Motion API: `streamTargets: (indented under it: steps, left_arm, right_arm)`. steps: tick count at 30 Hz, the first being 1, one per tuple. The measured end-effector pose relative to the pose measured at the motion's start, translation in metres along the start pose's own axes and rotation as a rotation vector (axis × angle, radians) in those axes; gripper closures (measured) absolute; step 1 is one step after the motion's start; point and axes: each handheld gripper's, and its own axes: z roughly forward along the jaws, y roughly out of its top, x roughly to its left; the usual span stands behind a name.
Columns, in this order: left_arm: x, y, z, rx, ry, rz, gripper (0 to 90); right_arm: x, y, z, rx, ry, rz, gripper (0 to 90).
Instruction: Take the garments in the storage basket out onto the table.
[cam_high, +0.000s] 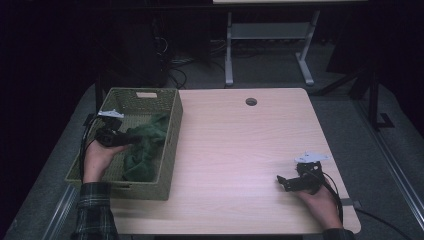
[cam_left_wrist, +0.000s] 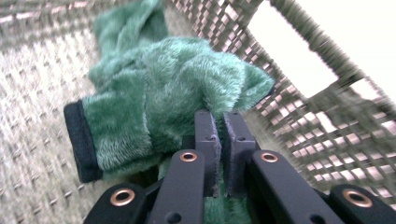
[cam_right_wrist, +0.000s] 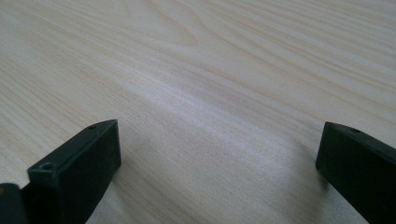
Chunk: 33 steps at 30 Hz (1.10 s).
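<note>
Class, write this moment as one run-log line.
left gripper: shut on green plush cloth | cloth: inside woven basket | right gripper: open, empty, at table

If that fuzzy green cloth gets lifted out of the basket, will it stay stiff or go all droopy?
Probably droopy: the green cloth lies crumpled in soft folds in the basket. Likely light, being thin plush. The left gripper pinches only one fold, so the rest should dangle.
</note>
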Motion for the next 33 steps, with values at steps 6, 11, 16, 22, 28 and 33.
streamTargets:
  steps: [6, 11, 16, 22, 28, 33]
  left_arm:
    - [-0.006, 0.006, -0.015, -0.086, -0.04, -0.02, 86.9]
    - [-0.012, 0.011, -0.025, -0.132, -0.048, -0.019, 87.1]
    - [-0.015, 0.017, -0.036, -0.162, -0.051, -0.012, 87.1]
    - [-0.017, 0.027, -0.052, -0.205, -0.052, -0.013, 87.1]
    - [-0.026, 0.041, -0.07, -0.248, -0.05, 0.006, 87.1]
    - [-0.032, 0.051, -0.079, -0.279, -0.063, 0.017, 87.1]
  right_arm:
    - [0.0, 0.0, 0.0, 0.0, 0.0, 0.0, 0.0]
    - [0.0, 0.0, 0.0, 0.0, 0.0, 0.0, 0.0]
    - [0.0, 0.0, 0.0, 0.0, 0.0, 0.0, 0.0]
    - [0.0, 0.0, 0.0, 0.0, 0.0, -0.003, 0.0]
    - [0.0, 0.0, 0.0, 0.0, 0.0, -0.002, 0.0]
    - [0.0, 0.0, 0.0, 0.0, -0.001, -0.002, 0.0]
